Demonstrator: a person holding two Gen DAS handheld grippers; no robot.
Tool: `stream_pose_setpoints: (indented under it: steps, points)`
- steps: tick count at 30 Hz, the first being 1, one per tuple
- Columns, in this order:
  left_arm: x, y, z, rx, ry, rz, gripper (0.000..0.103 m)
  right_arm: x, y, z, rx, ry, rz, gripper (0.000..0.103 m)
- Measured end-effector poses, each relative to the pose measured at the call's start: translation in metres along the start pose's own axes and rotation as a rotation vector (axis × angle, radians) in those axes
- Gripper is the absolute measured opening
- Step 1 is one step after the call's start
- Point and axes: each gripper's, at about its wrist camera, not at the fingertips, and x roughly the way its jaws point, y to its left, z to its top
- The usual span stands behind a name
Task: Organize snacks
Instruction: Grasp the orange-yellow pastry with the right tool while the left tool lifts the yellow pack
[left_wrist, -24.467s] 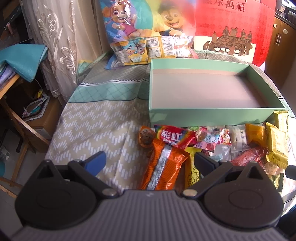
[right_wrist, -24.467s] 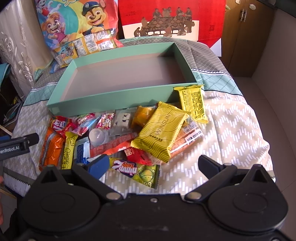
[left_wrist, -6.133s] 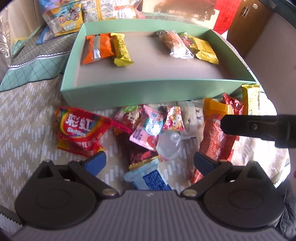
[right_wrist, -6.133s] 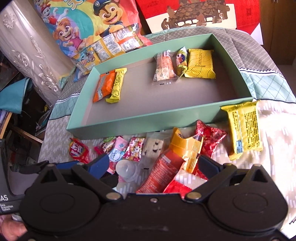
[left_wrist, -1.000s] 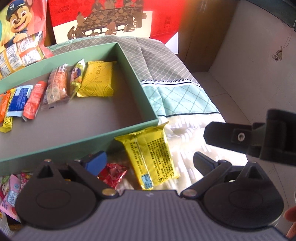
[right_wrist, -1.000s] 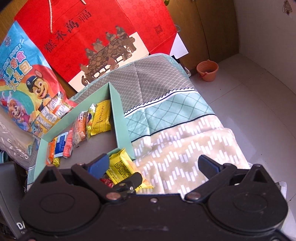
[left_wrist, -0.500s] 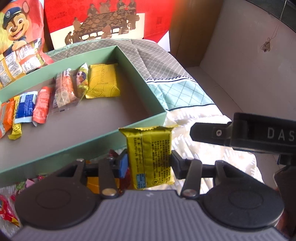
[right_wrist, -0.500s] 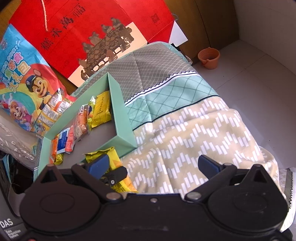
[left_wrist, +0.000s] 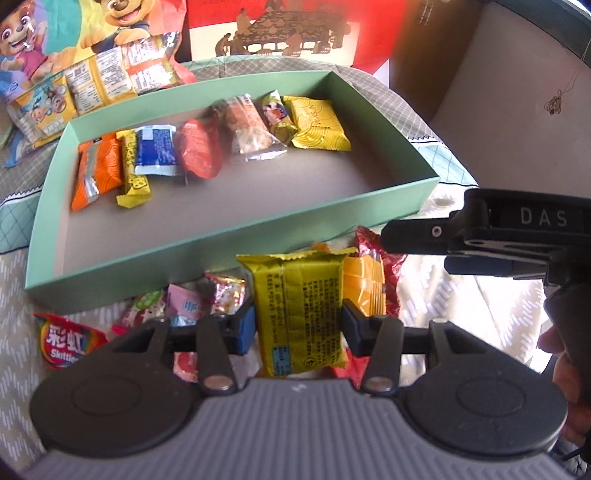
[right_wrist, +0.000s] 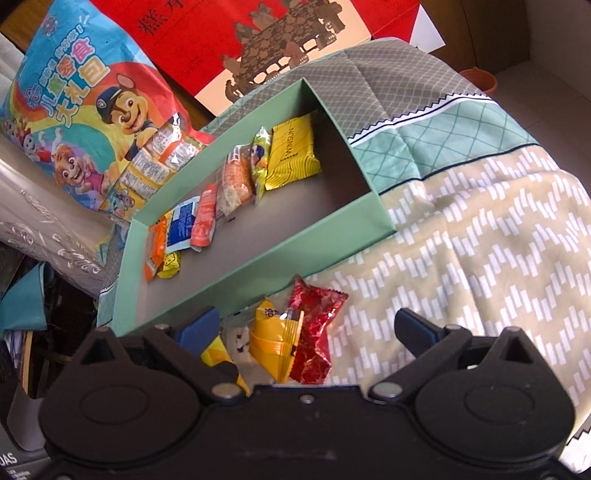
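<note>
Seven snacks already lie in a row along the far wall of the green box (left_wrist: 229, 236), while the left gripper (left_wrist: 298, 324) clamps a yellow wrapped packet (left_wrist: 300, 306) by its two long sides, the packet's long axis pointing away from the gripper toward the box, whose near wall lies just ahead and whose bare floor is beyond it. The right gripper (right_wrist: 306, 328), jaws apart and just narrowing with nothing pressed between them, hovers over the loose red packet (right_wrist: 314, 332) and orange-yellow packet (right_wrist: 271, 341) on the blanket (right_wrist: 480, 258) near the box's right front corner.
</note>
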Motion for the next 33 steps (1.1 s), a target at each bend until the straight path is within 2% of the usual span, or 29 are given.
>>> stream_pose_setpoints:
  steps: [4,5,10,13,16,24,25,26,28,33]
  points:
    - [0.001,0.02,-0.005,-0.039,0.004,0.001,0.047,0.012,0.025,-0.004,-0.081,0.024,0.003,0.064]
    - [0.001,0.023,-0.006,-0.044,0.006,-0.002,0.047,0.015,0.031,-0.004,-0.105,0.023,-0.007,0.06]
    - [0.005,0.036,-0.015,-0.08,0.013,-0.01,0.047,0.032,0.055,0.004,-0.194,0.012,0.0,0.057]
    - [0.006,0.042,-0.02,-0.099,0.016,-0.012,0.047,0.044,0.061,0.007,-0.241,0.05,0.001,0.057]
    - [0.007,0.048,-0.023,-0.107,0.014,-0.015,0.046,0.051,0.059,-0.003,-0.259,0.122,-0.011,0.057]
    - [0.01,0.048,-0.03,-0.095,0.016,-0.012,0.047,0.049,0.057,-0.039,-0.35,0.156,-0.105,0.057]
    - [0.01,0.049,-0.031,-0.099,0.015,-0.014,0.047,0.047,0.057,-0.043,-0.369,0.138,-0.121,0.055]
    - [0.009,0.049,-0.032,-0.102,0.014,-0.014,0.047,0.047,0.059,-0.046,-0.379,0.121,-0.146,0.045]
    - [0.006,0.05,-0.032,-0.099,0.013,-0.014,0.047,0.044,0.06,-0.049,-0.385,0.119,-0.154,0.041]
    - [-0.013,0.048,-0.031,-0.096,-0.014,-0.052,0.047,0.022,0.066,-0.044,-0.351,0.109,-0.114,0.04]
